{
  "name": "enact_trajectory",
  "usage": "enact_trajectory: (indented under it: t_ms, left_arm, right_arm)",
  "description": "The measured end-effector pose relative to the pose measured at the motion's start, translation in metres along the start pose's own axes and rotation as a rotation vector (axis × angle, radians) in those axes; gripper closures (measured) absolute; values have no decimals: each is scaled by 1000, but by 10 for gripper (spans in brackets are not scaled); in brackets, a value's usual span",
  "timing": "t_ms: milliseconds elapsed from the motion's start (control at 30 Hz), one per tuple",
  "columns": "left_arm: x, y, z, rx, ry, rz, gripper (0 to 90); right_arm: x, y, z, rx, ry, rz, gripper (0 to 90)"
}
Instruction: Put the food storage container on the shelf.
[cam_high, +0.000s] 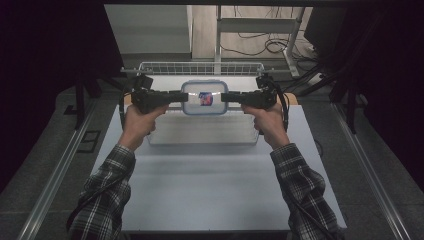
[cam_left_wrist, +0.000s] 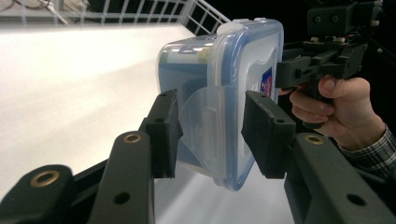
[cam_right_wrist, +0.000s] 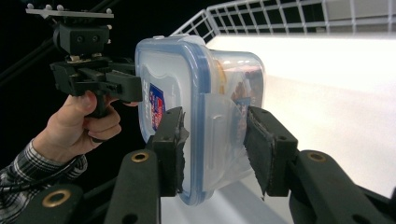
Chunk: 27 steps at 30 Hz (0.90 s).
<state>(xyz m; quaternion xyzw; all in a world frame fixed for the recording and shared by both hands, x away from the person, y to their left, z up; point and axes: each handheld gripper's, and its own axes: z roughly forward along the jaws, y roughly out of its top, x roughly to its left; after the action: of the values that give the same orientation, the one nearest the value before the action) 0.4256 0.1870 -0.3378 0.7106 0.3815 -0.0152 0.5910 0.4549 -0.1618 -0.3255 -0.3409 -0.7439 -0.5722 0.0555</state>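
A: Tongs status?
B: Left tongs (cam_high: 176, 96) and right tongs (cam_high: 226, 97) each clamp one end of the lidded container (cam_high: 203, 98).
A: Where is it?
B: Held level above the table (cam_high: 210, 185), near the wire basket (cam_high: 200, 67).

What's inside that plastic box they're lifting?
Through the box's clear wall, something brownish and yellowish shows, too blurred to name. The lid, its sticker and the side flaps cover the rest.

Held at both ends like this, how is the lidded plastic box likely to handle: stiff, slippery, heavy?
The plastic box probably stays stiff: it spans both grippers without sagging. Its glossy walls look slippery, so it might slide between the jaws. Likely light: little shows inside.
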Motion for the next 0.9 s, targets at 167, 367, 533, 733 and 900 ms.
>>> enact_trajectory:
  t_ms: [167, 367, 533, 733, 900]
  left_arm:
    - [15, 8, 8, -13, 6, -24, 567]
    - [28, 9, 13, -44, 18, -49, 562]
    - [26, 10, 14, -42, 68, -16, 547]
    - [21, 9, 23, -20, 141, 15, 506]
    - [21, 6, 28, 3, 149, 21, 533]
  right_arm:
    - [-13, 11, 8, -8, -7, 23, 580]
    - [-29, 13, 18, -11, -4, 74, 578]
    - [-31, 15, 21, -15, -9, 80, 569]
    - [-24, 13, 26, -6, -71, 39, 523]
    - [-23, 15, 24, -18, -122, 22, 522]
